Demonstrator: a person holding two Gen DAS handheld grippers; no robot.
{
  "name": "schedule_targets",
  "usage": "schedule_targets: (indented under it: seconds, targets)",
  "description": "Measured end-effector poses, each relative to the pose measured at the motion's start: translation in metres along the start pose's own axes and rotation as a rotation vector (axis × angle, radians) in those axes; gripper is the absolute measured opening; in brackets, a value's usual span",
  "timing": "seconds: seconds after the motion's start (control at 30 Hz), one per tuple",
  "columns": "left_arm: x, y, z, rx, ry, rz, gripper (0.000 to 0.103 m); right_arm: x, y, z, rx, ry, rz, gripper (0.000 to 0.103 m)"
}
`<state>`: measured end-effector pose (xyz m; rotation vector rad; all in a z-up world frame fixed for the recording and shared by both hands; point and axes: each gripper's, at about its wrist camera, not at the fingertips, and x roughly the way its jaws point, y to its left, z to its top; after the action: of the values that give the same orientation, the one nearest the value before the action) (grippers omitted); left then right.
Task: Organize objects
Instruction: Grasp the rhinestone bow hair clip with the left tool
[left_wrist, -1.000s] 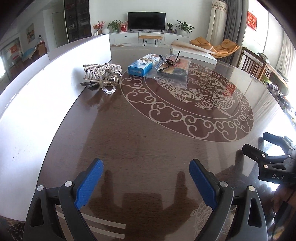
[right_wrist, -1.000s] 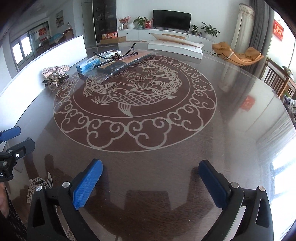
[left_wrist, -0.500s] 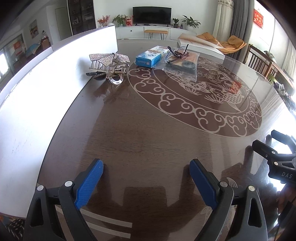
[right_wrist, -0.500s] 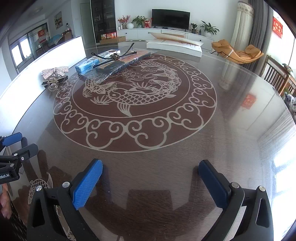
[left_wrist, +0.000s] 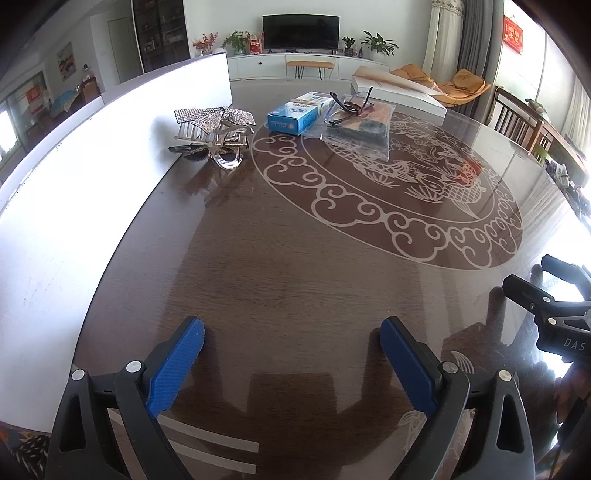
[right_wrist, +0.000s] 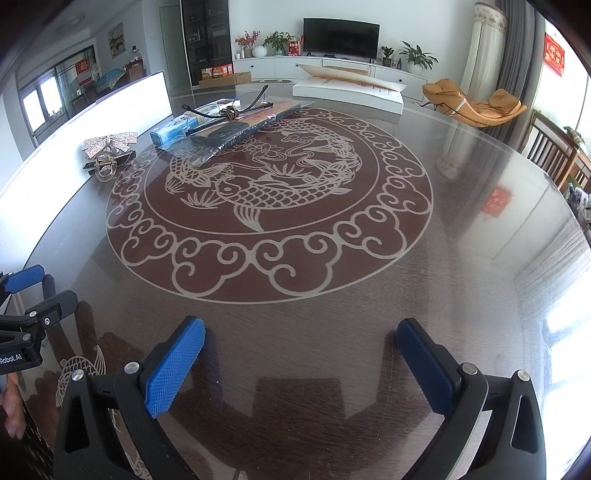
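On the far left of the dark round table (left_wrist: 295, 266) lie a sparkly bow hair clip with other clips (left_wrist: 216, 134), a blue box (left_wrist: 295, 112) and a clear bag with glasses on it (left_wrist: 360, 118). They also show in the right wrist view: the clips (right_wrist: 109, 155), the box (right_wrist: 177, 131), the bag (right_wrist: 229, 129). My left gripper (left_wrist: 291, 341) is open and empty, low over the near table. My right gripper (right_wrist: 301, 341) is open and empty, to its right.
A white panel (left_wrist: 92, 166) runs along the table's left side. A flat white box (right_wrist: 347, 90) lies at the far edge. Wooden chairs (right_wrist: 554, 147) stand at the right. The right gripper shows in the left wrist view (left_wrist: 554, 295).
Both grippers have tilted or drawn back a little, so the objects sit slightly lower in view. Both stay open. Nothing on the table has moved.
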<state>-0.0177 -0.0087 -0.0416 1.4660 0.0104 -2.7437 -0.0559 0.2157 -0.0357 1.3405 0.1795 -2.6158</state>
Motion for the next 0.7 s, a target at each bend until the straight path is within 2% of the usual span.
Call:
schedule_targets:
  seconds: [0.1,0.2,0.3,0.4,0.57,0.63,0.7]
  targets:
    - [-0.001,0.0,0.002,0.007,0.007,0.001,0.097,0.0,0.0,0.0,0.0,0.0,0.0,0.103]
    - [-0.013,-0.001,0.023,0.049,-0.076,0.008,0.097,0.0,0.0,0.0,0.0,0.0,0.0,0.103]
    - [-0.015,0.0,0.068,0.131,-0.146,0.075,0.097,0.0,0.0,0.0,0.0,0.0,0.0,0.103]
    - [-0.004,0.014,0.122,0.146,-0.182,0.122,0.097,0.0,0.0,0.0,0.0,0.0,0.001,0.103]
    - [0.037,0.024,0.186,0.193,-0.143,0.117,0.097,0.0,0.0,0.0,0.0,0.0,0.001,0.103]
    - [0.061,0.023,0.198,0.212,-0.071,0.089,0.097,0.0,0.0,0.0,0.0,0.0,0.001,0.103]
    - [0.085,0.024,0.199,0.204,0.001,0.093,0.097,0.0,0.0,0.0,0.0,0.0,0.001,0.103]
